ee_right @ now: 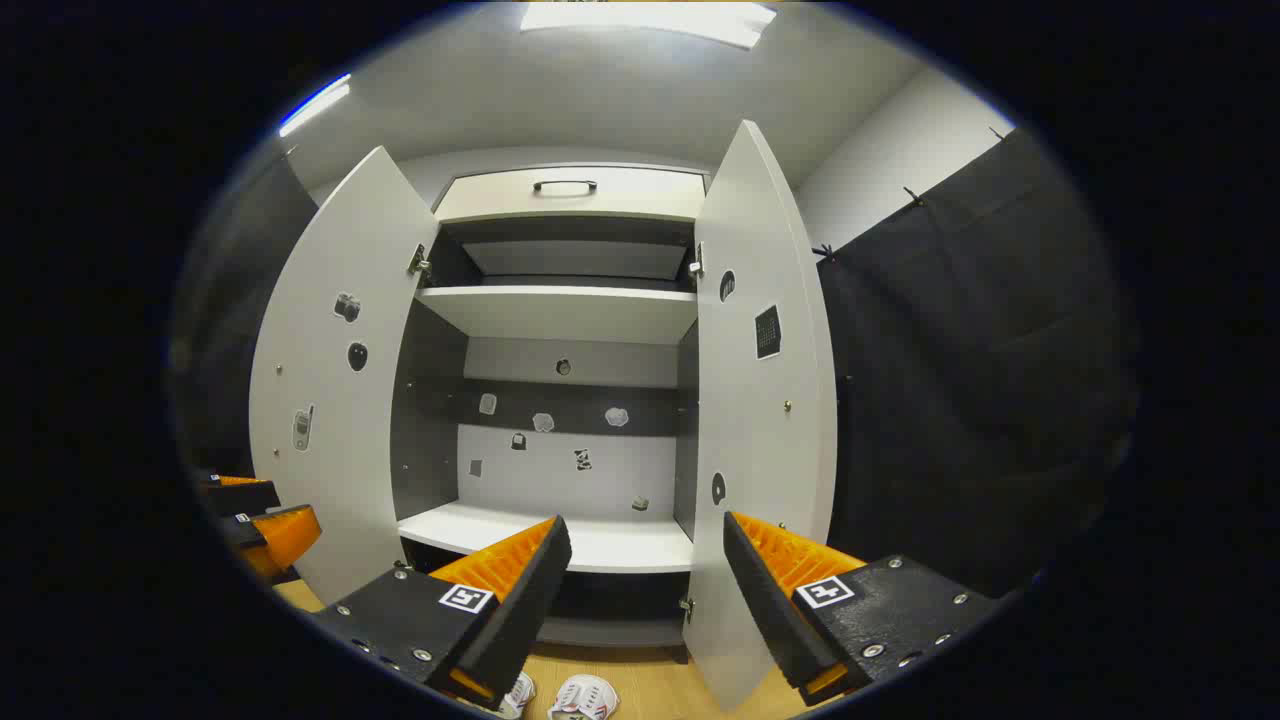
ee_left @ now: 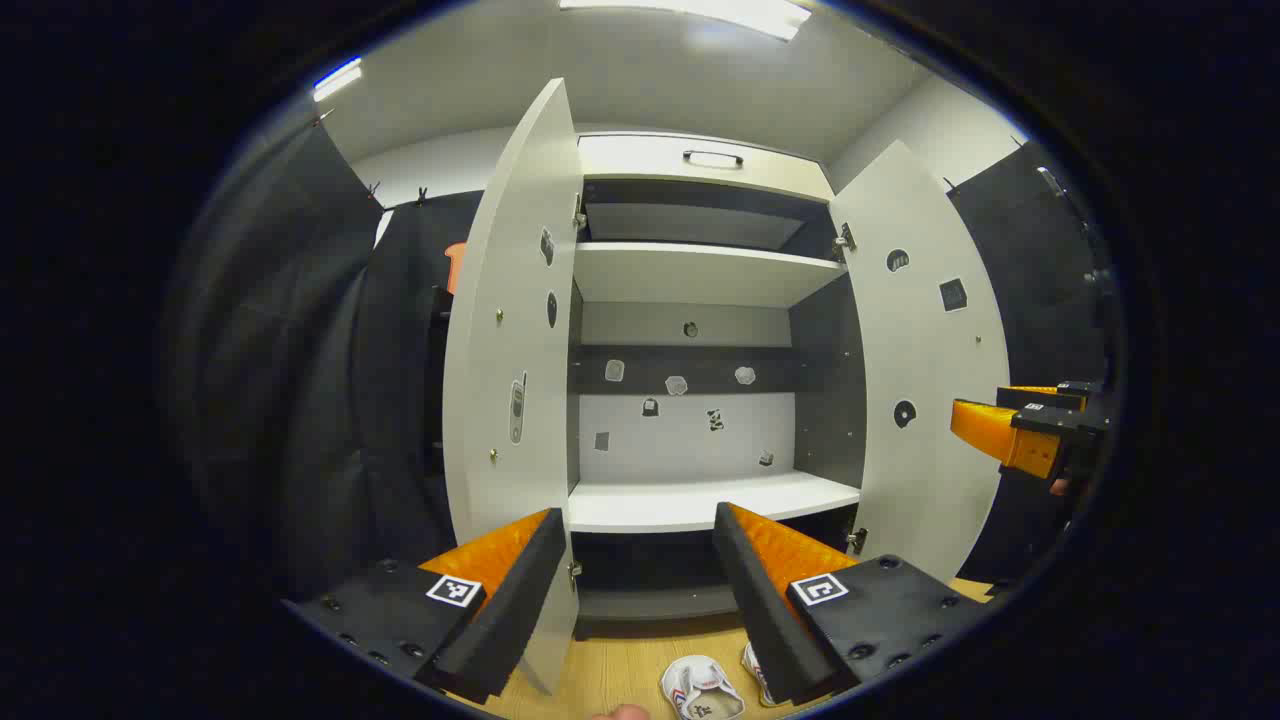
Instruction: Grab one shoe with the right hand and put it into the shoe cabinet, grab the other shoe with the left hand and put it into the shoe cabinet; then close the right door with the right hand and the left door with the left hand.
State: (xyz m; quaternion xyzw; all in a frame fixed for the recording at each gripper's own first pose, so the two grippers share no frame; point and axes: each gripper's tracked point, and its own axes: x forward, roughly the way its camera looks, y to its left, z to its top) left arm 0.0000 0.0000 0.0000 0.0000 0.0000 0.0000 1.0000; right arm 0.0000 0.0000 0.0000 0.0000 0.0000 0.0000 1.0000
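Two white shoes lie on the wooden floor in front of the open shoe cabinet (ee_left: pixel 700 270). In the left gripper view, one shoe (ee_left: pixel 700 690) lies below my fingers and the other shoe (ee_left: pixel 753 668) is partly hidden behind one finger. My left gripper (ee_left: pixel 640 520) is open and empty, held up facing the shelves. My right gripper (ee_right: pixel 645 528) is also open and empty, with both shoes (ee_right: pixel 585 698) (ee_right: pixel 518 693) low on the floor beneath it. Both doors stand wide open: the left door (ee_left: pixel 510 330) and the right door (ee_left: pixel 920 370).
The cabinet has a white lower shelf (ee_left: pixel 700 500), an upper shelf (ee_left: pixel 690 272) and a drawer with a handle (ee_left: pixel 712 158) on top. Black cloth walls flank both sides. The right gripper (ee_left: pixel 1020 430) shows beyond the right door, the left gripper (ee_right: pixel 260 525) beside the left door (ee_right: pixel 340 390).
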